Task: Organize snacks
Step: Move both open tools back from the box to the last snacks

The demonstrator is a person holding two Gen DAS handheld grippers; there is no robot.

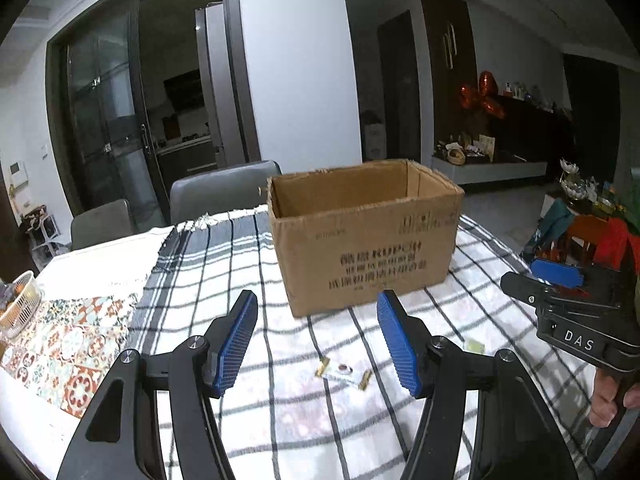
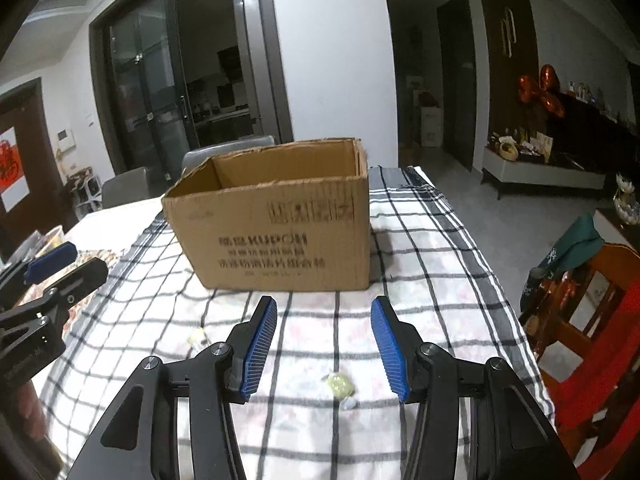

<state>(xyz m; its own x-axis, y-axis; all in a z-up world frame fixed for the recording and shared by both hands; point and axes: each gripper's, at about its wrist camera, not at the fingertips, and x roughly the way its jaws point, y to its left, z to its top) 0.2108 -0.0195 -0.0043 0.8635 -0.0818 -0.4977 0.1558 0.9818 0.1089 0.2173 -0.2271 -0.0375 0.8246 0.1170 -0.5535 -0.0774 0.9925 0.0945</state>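
- While both claws hang above the table, the cardboard box [image 1: 366,236] stands open-topped on the checked cloth [image 1: 224,264]; the part of its inside that shows looks bare, but the floor of the box is hidden from both views
- Left gripper [image 1: 318,340]: jaws spread wide, blue pads holding nothing, aimed at the near face of the box
- Right gripper [image 2: 324,340]: jaws likewise spread wide and empty, also facing the box
- Snack 1: white wrapped snack with gold ends [image 1: 345,372], flat on the cloth on the near side of the box, between and just below the left gripper's pads in the left wrist view, not touched
- Snack 2: small green wrapped candy [image 2: 340,385], on the cloth on the near side of the box, low between the right gripper's pads, not touched
- Snack 3: pale yellowish wrapped piece [image 2: 197,337], near side of the box, toward its left corner in the right wrist view; too blurred to identify further
- Judgement: task at or near its start; three loose pieces outside the box, none gripped
- Left to do, as judged: close on each piece, carry it over the box rim, drop it in
- Risk noted: pieces are small and flat, so pads may slide over the wrappers or pinch the cloth
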